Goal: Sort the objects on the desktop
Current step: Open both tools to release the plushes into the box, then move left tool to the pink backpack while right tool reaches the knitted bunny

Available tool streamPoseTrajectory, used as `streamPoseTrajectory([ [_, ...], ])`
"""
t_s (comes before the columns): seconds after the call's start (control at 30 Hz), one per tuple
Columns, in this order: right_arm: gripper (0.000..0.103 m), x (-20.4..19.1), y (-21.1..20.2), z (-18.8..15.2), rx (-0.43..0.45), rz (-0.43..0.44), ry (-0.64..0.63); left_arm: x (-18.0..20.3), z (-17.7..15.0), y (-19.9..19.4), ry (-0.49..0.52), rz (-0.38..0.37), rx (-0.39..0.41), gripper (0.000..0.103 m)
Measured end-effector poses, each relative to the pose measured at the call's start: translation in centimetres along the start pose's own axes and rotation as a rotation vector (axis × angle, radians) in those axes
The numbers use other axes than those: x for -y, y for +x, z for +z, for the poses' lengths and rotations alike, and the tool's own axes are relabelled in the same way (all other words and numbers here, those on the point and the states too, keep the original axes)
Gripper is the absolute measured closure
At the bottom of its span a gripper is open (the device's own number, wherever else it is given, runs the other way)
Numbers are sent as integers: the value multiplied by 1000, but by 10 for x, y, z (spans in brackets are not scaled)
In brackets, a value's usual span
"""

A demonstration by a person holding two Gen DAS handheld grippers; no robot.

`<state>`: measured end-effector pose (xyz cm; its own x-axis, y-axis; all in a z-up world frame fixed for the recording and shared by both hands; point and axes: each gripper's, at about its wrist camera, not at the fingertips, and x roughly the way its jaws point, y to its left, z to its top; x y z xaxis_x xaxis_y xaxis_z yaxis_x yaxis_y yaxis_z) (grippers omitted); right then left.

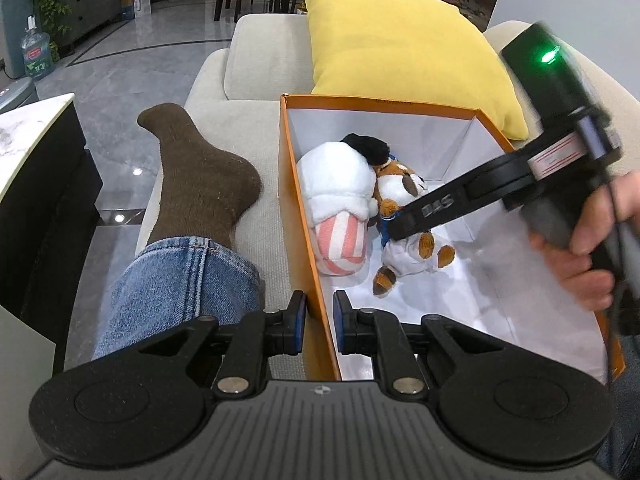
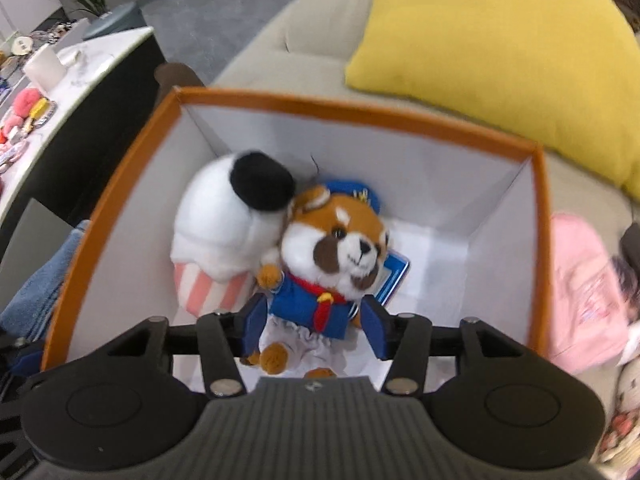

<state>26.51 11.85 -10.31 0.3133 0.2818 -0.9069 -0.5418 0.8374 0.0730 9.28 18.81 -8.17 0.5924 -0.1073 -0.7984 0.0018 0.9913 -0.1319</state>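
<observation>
The right gripper (image 2: 316, 330) was down inside the orange box (image 2: 360, 110), jaws spread to either side of the red panda plush (image 2: 336, 256) with a visible gap on its right flank, so released, not squeezing. The left gripper (image 1: 320, 314) was clamped on the box's near left wall, pads pinching the cardboard edge, apparently just steadying it.

So progress-wise: two soft toys were already in the box. The panda lay about mid-floor, and pressed against it, toward the left wall, was the cupcake plush (image 2: 224, 240), white top with a black pom-pom and a pink-striped base. My read is the panda drop-off was basically done and the claw only needed to lift clear.

What's left, I think: over on the marble counter (image 2: 100, 56) at far left there was still a scatter of small pink and yellow bits, too blurry to name.

The panda itself: brown and white fuzzy face, blue sailor jacket, red neckerchief, blue cap, white frilly bottoms, a card tag beside it. Squishy, easy grab.
</observation>
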Motion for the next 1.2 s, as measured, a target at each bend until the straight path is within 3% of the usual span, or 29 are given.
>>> streamPoseTrajectory([
  [0.13, 56, -8, 13, -1, 12, -5, -14, 2, -1, 0, 16, 4, 2, 87],
  [0.23, 60, -9, 12, 0, 34, 57, -27, 2, -1, 0, 20, -5, 2, 86],
  [0.4, 61, -8, 15, 2, 62, 110, -35, 9, -3, 0, 43, -18, 3, 81],
  [0.6, 55, -14, 10, 1, 60, 78, -74, 11, -2, 0, 53, 3, -7, 82],
  [0.7, 48, -14, -8, -3, 86, 84, -88, 10, -1, 0, 52, 11, -19, 82],
  [0.9, 49, -3, -64, -21, 184, 120, -118, 9, 5, -21, 16, 71, 32, 78],
  [1.03, 50, 23, -110, -44, 271, 129, -119, 29, 13, -42, 60, 109, 88, 78],
  [1.2, 52, 83, -148, -71, 254, 42, -46, 76, 29, -60, 140, 38, 133, 78],
])
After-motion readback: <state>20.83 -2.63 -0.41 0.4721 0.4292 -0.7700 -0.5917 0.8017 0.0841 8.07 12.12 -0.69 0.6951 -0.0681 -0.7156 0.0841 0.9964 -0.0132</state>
